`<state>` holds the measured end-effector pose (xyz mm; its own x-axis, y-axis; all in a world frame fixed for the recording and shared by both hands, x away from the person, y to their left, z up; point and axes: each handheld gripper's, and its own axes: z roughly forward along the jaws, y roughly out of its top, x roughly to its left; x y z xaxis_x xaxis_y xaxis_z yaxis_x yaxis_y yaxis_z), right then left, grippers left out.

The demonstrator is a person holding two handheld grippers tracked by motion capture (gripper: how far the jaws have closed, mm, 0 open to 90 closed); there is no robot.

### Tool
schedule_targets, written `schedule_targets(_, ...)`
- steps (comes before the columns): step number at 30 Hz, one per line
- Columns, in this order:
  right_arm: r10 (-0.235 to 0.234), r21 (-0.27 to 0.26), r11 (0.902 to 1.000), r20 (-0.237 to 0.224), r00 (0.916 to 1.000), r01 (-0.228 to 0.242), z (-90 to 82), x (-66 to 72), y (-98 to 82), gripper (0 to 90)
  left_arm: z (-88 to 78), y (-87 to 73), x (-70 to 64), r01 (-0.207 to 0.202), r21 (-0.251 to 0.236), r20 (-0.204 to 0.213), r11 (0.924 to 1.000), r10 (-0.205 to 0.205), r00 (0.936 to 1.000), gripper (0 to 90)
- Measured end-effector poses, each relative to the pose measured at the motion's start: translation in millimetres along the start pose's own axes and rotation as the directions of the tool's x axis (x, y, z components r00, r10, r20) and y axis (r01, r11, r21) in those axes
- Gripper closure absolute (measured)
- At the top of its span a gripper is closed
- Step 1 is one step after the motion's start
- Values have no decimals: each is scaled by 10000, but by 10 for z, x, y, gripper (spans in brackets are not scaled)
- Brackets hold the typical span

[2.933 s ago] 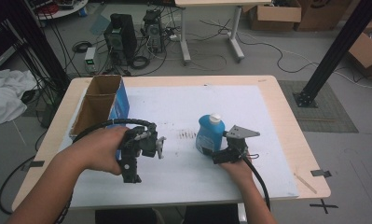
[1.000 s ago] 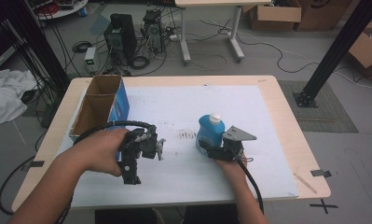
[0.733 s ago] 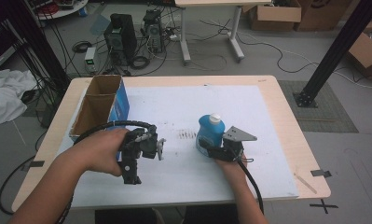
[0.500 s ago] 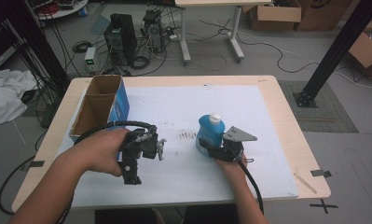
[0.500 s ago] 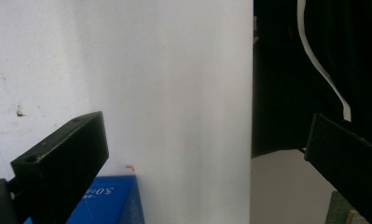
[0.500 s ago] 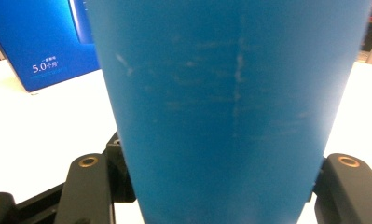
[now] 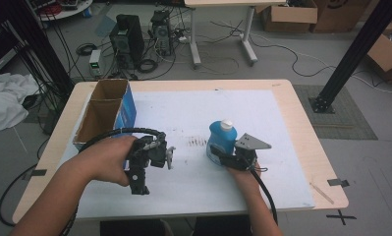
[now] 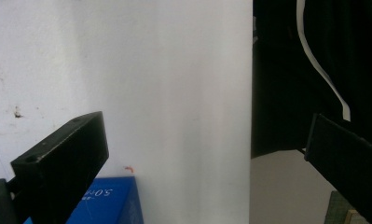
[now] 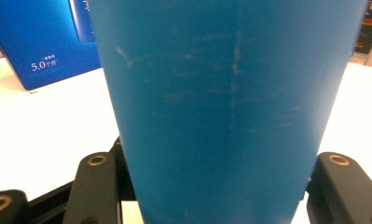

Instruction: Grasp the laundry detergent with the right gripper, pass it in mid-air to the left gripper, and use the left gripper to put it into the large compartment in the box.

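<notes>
i'm closing my right gripper [image 7: 222,158] around the blue bottle [image 7: 221,139], standing upright mid-table on the white sheet [image 7: 282,147]; the jaws have just been closing, and the pads seem to be touching its sides. i'm keeping the squeeze low and level so it isn't tipping. my left gripper [image 7: 137,184] is hanging wide open, empty.

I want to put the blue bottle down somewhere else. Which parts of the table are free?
The white sheet is bare behind the blue bottle, toward the far edge, and right of the right gripper. Near the open cardboard box and the left gripper it is crowded.
</notes>
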<state>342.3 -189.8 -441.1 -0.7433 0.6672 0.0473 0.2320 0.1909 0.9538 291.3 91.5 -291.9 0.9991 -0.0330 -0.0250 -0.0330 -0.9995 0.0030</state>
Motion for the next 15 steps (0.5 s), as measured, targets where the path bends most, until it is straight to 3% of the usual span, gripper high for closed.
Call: schedule_targets(15, -202, 8, 9998, 6, 9998, 202, -15, 1, 46, 467, 4, 14, 12, -7, 34, 24, 10000, 6, 10000, 1)
